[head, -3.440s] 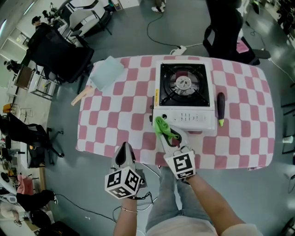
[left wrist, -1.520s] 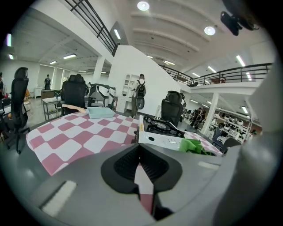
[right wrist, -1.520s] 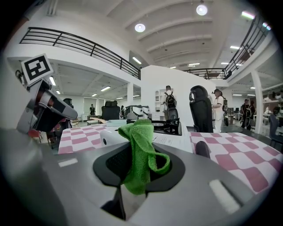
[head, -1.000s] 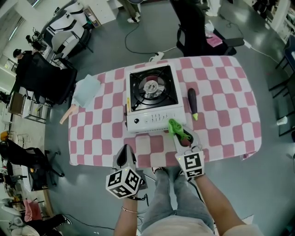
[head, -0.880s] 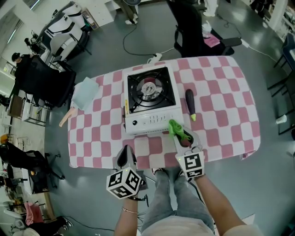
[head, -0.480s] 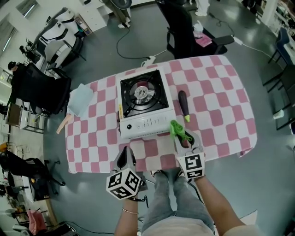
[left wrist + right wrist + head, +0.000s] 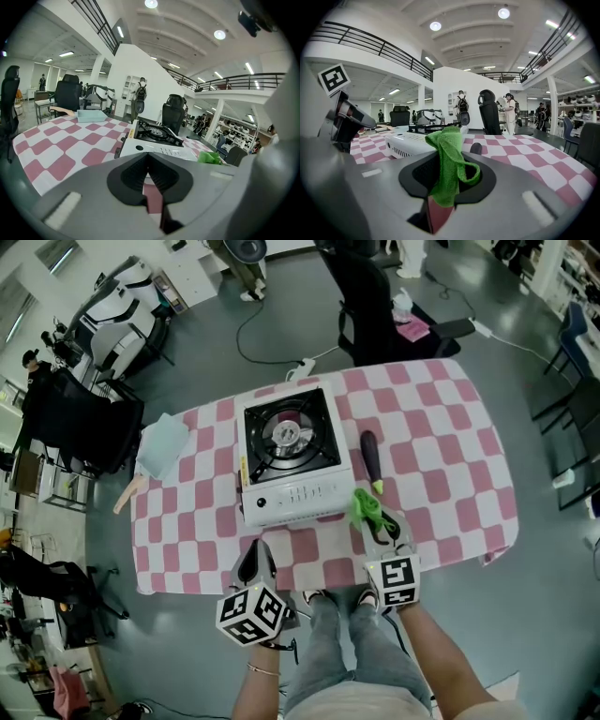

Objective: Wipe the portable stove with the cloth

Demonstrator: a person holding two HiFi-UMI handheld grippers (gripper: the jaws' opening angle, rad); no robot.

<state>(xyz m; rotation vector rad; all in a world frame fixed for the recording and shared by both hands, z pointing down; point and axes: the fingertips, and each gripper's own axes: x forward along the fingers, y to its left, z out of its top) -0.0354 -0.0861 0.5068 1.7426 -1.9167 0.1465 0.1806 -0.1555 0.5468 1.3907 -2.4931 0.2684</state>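
Right gripper point(image 7: 377, 521): we clamp the green cloth point(image 7: 449, 154).
Left gripper point(image 7: 253, 557): jaws together, empty.
Portable stove point(image 7: 289, 463): untouched (wiping yet to do, we judge).

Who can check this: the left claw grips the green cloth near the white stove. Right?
Wrong side. The right claw grips the green cloth near the white stove, as the right gripper view shows; the left claw is shut, empty.

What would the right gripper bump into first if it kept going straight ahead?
Probably the black tool with the yellow-green tip, lying just ahead of the right gripper and its green cloth. The portable stove sits close on the left, so it could brush that instead.
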